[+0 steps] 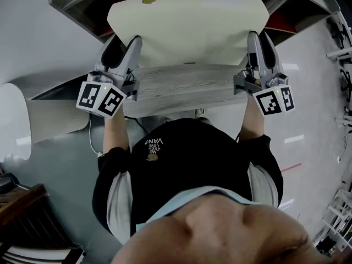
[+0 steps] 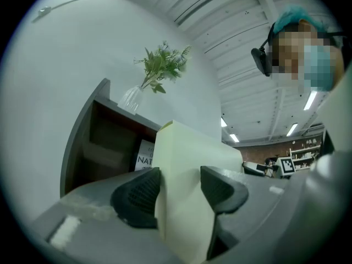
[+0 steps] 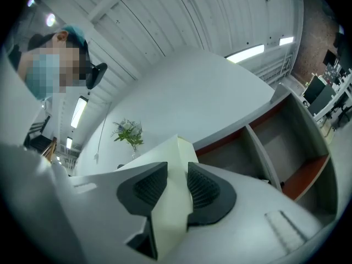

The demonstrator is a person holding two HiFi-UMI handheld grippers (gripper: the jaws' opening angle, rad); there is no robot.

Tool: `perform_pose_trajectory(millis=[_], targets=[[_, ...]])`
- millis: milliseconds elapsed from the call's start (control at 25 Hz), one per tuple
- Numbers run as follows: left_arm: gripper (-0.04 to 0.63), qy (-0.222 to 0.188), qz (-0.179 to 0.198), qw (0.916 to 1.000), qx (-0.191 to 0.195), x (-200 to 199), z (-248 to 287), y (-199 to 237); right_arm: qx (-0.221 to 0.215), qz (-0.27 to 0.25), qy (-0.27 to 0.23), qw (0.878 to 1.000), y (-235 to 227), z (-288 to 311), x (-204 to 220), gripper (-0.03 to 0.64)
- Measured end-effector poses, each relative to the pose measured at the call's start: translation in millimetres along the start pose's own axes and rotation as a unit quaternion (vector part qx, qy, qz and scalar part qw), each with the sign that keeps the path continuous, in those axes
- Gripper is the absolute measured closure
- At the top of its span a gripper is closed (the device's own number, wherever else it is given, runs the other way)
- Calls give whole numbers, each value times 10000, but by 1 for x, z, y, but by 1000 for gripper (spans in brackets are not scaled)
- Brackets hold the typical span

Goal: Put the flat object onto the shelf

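Note:
A cream flat board [image 1: 187,29] is held level between my two grippers, over the top of a grey shelf unit [image 1: 77,7] with open compartments. My left gripper [image 1: 125,47] grips the board's left edge and my right gripper [image 1: 257,44] grips its right edge. In the left gripper view the board [image 2: 190,158] stands on edge between the dark pads [image 2: 137,194] of the left gripper [image 2: 180,188], which press on it. The right gripper view shows the board [image 3: 175,150] pinched by the right gripper [image 3: 177,187]. A pale wood-grain surface [image 1: 181,87] lies below the board's near edge.
A green plant in a glass vase [image 2: 159,65] stands on top of the shelf unit [image 2: 88,142], also seen as a plant [image 3: 129,132] in the right gripper view. The shelf's compartments [image 3: 286,147] have red-brown inner walls. A dark wooden piece of furniture [image 1: 22,202] stands at lower left.

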State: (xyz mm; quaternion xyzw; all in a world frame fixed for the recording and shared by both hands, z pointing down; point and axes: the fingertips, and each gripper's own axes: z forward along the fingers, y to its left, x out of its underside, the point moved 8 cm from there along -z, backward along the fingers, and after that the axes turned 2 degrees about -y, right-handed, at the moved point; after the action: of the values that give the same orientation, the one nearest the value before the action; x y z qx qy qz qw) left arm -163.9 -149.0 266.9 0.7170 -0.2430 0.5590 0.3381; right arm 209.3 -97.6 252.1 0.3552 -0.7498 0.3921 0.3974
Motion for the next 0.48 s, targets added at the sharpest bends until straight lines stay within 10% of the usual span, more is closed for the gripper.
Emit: perform_pose_trajectory(millis=[480], targets=[[368,-296,381,9986,209,-12,-7,-8,-268,-487,-298,9980,7,-2,-13,517]])
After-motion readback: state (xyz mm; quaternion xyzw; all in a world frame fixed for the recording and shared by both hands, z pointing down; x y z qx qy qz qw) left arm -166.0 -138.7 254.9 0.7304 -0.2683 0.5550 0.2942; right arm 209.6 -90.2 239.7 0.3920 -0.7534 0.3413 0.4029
